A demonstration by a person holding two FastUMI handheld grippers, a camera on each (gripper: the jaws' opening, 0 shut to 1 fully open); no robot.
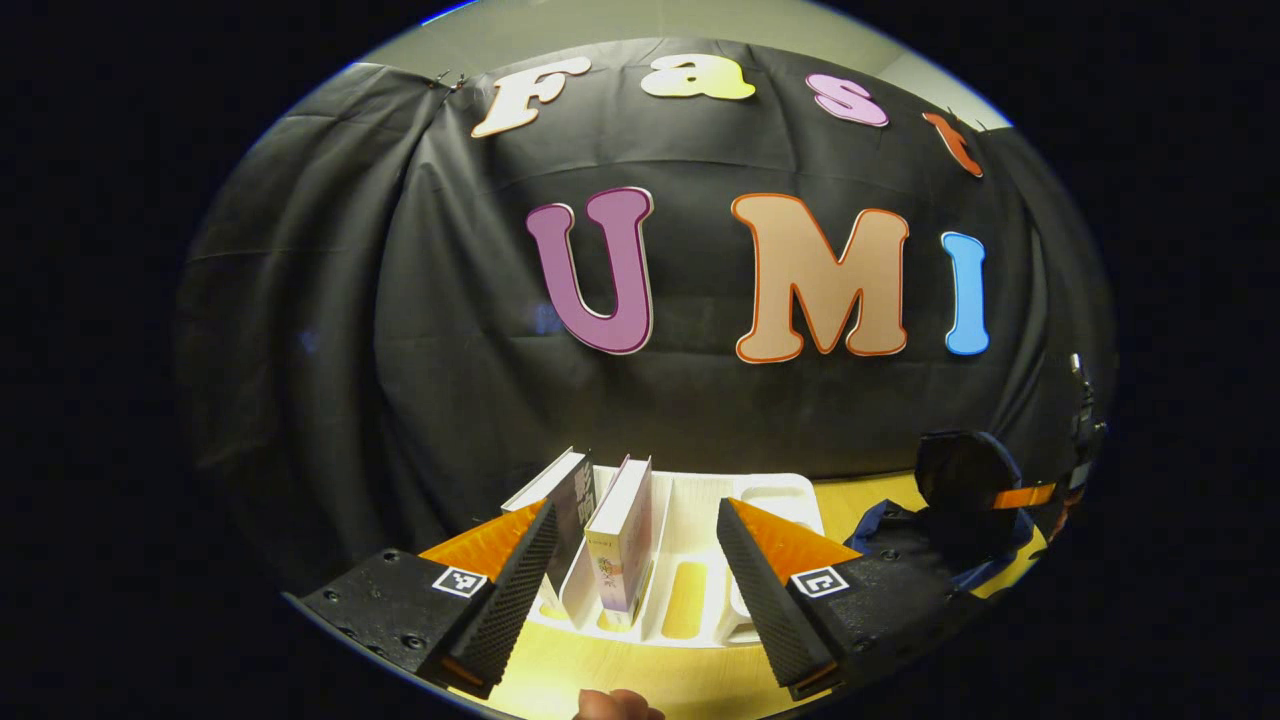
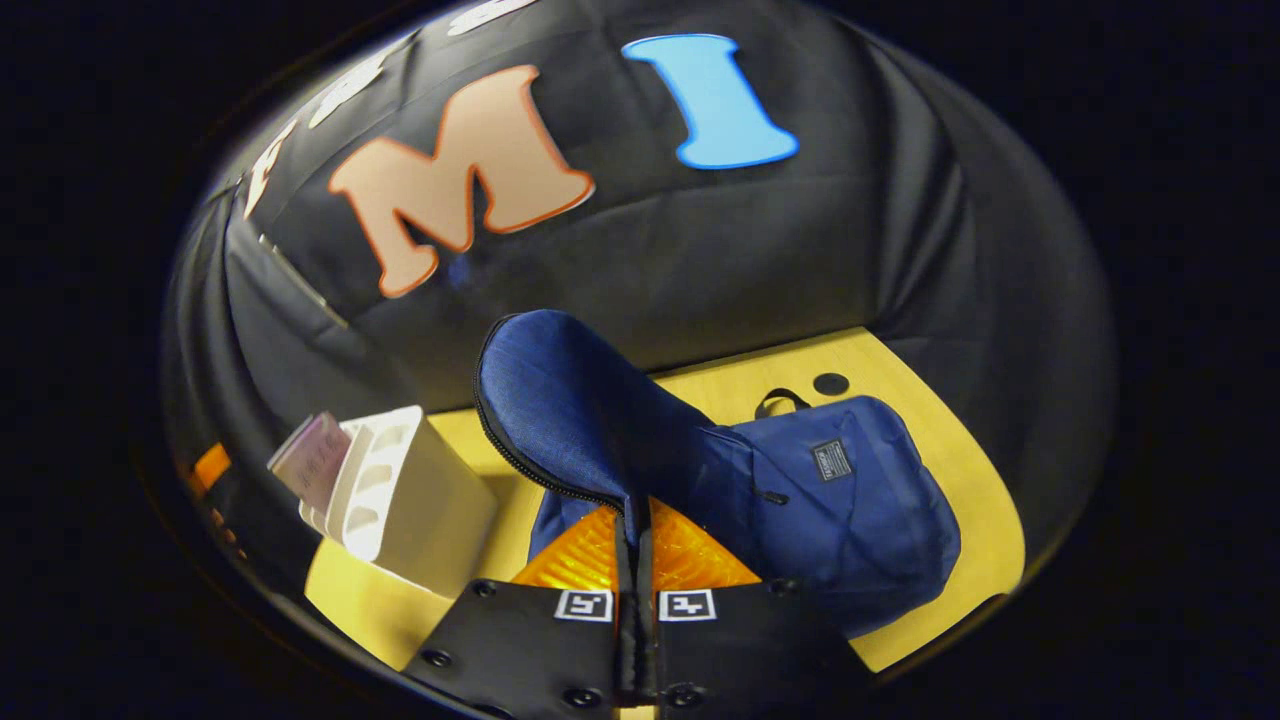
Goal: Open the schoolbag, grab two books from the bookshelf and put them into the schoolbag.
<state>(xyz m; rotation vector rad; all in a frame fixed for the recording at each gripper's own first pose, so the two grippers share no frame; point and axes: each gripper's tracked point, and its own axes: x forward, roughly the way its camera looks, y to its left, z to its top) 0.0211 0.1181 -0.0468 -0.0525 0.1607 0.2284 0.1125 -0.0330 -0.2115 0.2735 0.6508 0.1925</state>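
Right gripper [image 2: 636, 540] was clamped on the schoolbag [image 2: 840, 500] flap; left gripper [image 1: 630, 570], spread wide around a book [image 1: 622, 540], could've tipped its neighbour.

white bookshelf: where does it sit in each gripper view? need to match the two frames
Left gripper view: white bookshelf at bottom centre, between the open left tongs, two books standing in its left slots.
Right gripper view: bookshelf at lower left, seen from its end, left of the lifted flap.
Shared landmark: the blue schoolbag, centre-right here, at the right edge in the left gripper view.
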